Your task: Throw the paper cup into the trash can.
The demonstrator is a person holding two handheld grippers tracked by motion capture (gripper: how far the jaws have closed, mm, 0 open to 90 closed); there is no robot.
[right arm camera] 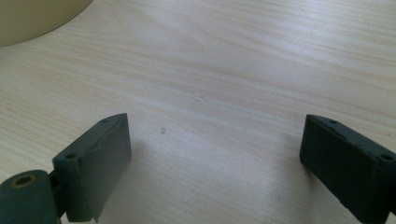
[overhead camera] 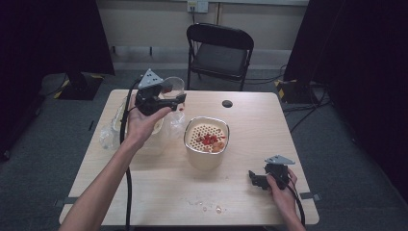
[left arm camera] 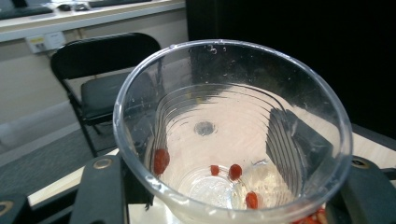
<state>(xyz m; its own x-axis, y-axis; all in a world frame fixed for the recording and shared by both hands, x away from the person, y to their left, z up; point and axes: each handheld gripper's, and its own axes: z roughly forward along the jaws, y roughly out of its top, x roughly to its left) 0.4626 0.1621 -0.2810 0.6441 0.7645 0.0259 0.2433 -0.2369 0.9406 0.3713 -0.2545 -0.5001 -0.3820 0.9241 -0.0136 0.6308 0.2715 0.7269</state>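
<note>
A pale wooden table [overhead camera: 159, 187] stands on grey carpet with a black folding chair [overhead camera: 219, 50] beyond it. At left, the left gripper [overhead camera: 169, 97] pinches a clear cup [overhead camera: 174, 86], lifted and tipped toward the strainer bowl [overhead camera: 206, 139]; a few red berries [left arm camera: 235, 171] cling inside the cup, so the pour looks mostly done, with those stragglers left. At right, the right gripper [overhead camera: 255, 178] rests low, jaws spread and empty.

A light wooden table [overhead camera: 250, 120] carries a cream strainer tub [overhead camera: 207, 142] and crumpled clear plastic [overhead camera: 109, 134].
</note>
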